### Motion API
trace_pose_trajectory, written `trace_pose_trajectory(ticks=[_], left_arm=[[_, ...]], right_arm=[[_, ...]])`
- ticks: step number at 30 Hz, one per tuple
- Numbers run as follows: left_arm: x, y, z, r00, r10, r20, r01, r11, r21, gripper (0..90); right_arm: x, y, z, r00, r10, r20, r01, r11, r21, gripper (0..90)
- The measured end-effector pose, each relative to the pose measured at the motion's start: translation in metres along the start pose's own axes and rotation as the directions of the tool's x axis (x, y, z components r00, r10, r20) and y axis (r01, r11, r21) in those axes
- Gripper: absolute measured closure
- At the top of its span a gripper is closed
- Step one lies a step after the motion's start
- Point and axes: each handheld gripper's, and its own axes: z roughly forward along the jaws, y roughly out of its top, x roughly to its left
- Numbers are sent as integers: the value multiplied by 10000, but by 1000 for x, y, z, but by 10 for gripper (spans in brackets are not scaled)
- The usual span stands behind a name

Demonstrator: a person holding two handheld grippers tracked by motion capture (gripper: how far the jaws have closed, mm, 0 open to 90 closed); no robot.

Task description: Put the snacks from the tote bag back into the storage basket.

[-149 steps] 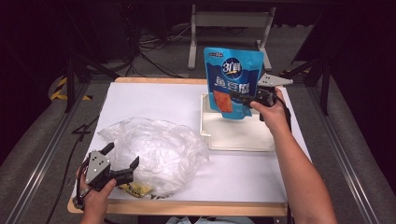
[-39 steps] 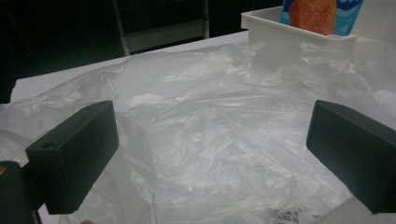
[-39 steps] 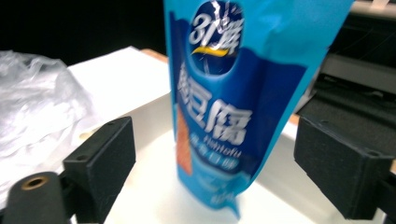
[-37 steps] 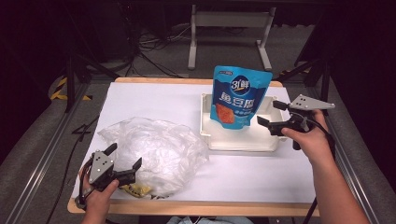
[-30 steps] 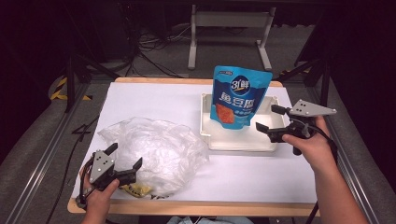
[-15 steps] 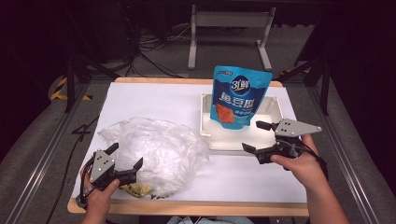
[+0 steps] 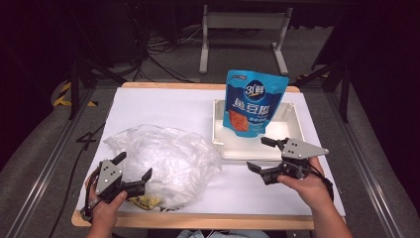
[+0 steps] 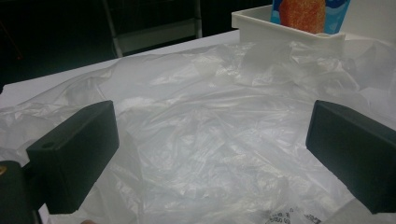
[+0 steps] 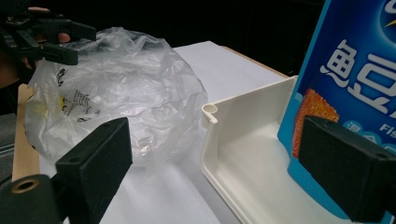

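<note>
Plastic bag (image 7: 161, 163): we judge it light, soft and slippery; a bunched fold near its edge looks the best hold.
Bag position: on the white surface (image 7: 163, 109), left of the tray (image 7: 292, 119).
Left gripper (image 7: 130, 174): jaws wide, empty, bag film lying between and beyond them.
Right gripper (image 7: 261, 154): jaws wide, empty, just in front of the tray, near the blue pouch (image 7: 251, 101).
Bag contents: something yellowish, we cannot tell what.
</note>
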Motion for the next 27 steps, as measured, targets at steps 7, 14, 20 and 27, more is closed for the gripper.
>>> trace_pose_trajectory(ticks=[7, 14, 20, 27], left_arm=[[0, 0, 0, 10000, -8, 27, 8, 10000, -60, 32], [1, 0, 0, 10000, 3, 46, -3, 10000, -48, 32], [1, 0, 2, 10000, -7, 80, 7, 10000, -16, 31], [1, 0, 3, 9999, 0, 141, -1, 10000, 28, 31]], right_arm=[[2, -19, 7, 9999, 62, 119, -58, 9994, -339, 107], [-2, -30, 10, 9995, 4, 318, 25, 9958, -910, 110], [-4, -46, 16, 9992, 89, 385, -55, 9960, -887, 110], [-3, -62, 25, 9985, 291, 469, -269, 9985, -477, 119]])
